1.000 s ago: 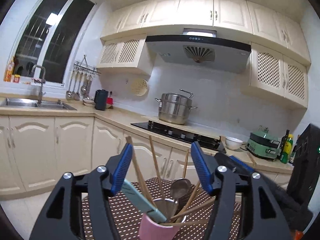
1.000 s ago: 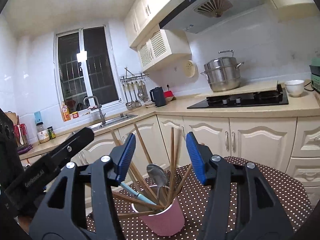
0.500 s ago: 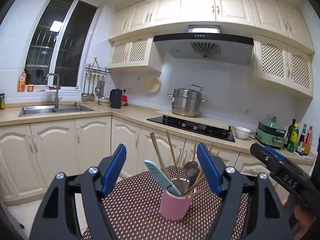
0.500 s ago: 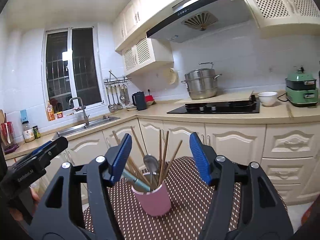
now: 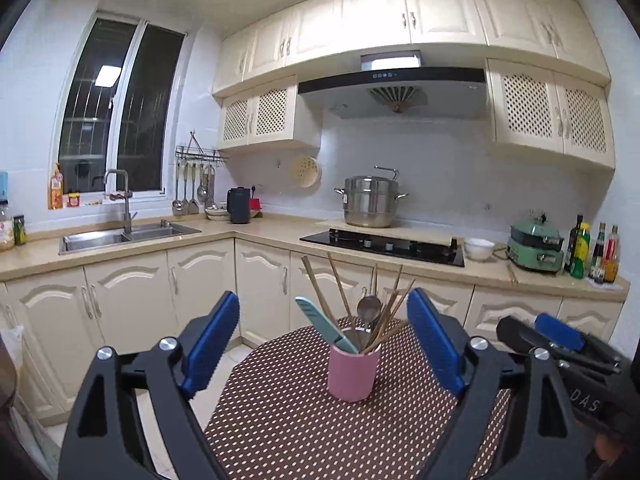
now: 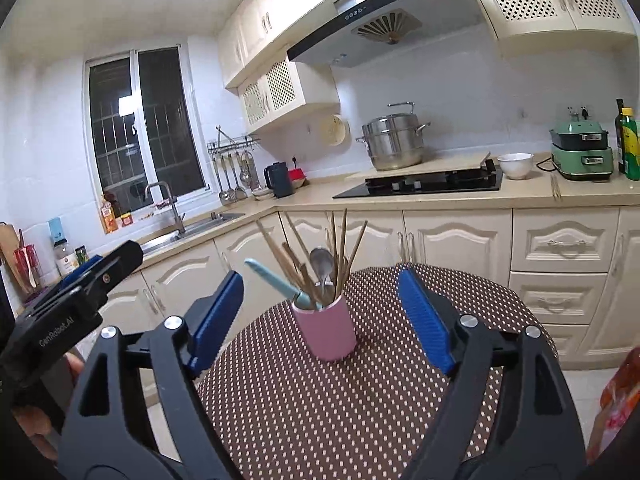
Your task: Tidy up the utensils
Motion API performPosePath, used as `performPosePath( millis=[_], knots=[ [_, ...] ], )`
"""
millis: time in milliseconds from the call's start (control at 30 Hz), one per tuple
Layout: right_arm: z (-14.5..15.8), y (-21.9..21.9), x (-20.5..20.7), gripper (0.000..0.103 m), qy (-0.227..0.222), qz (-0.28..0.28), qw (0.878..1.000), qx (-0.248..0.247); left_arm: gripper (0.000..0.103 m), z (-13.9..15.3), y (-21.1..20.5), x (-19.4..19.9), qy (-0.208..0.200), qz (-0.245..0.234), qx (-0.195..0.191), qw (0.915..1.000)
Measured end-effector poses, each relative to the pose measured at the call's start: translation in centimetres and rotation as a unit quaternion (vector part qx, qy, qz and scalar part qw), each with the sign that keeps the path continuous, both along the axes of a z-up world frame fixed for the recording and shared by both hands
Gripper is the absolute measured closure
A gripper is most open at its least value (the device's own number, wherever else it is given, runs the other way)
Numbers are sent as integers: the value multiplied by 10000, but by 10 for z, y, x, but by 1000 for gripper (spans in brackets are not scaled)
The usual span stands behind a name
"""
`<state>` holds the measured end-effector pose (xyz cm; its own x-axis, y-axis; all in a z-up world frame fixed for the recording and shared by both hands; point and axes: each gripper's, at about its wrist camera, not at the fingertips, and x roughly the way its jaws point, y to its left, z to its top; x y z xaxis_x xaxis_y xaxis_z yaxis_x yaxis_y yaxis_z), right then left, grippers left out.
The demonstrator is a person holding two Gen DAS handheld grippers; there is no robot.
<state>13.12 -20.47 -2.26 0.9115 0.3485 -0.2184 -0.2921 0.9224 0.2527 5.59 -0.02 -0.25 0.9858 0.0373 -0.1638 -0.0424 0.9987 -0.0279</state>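
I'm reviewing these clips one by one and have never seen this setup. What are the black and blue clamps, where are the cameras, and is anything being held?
No robot here: a person holds a hand-held clamp in each hand, each with a camera looking along its blue fingers. One view shows the left gripper, the other the right gripper. Both have just been opening and hold nothing. Ahead, on the brown dotted tablecloth, stands a pink cup holding wooden chopsticks, a metal spoon and a teal-handled utensil.

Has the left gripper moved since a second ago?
Yes. The left gripper has backed away from the pink cup on the dotted table; its jaws have just been opening, nothing between them.
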Motion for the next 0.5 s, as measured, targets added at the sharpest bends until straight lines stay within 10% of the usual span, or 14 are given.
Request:
performPosePath(
  millis=[500],
  knots=[
    [22, 12, -57, 14, -600, -313, 9960, -579, 17, 6, 3, -51, -70, 161, 60, 9998]
  ],
)
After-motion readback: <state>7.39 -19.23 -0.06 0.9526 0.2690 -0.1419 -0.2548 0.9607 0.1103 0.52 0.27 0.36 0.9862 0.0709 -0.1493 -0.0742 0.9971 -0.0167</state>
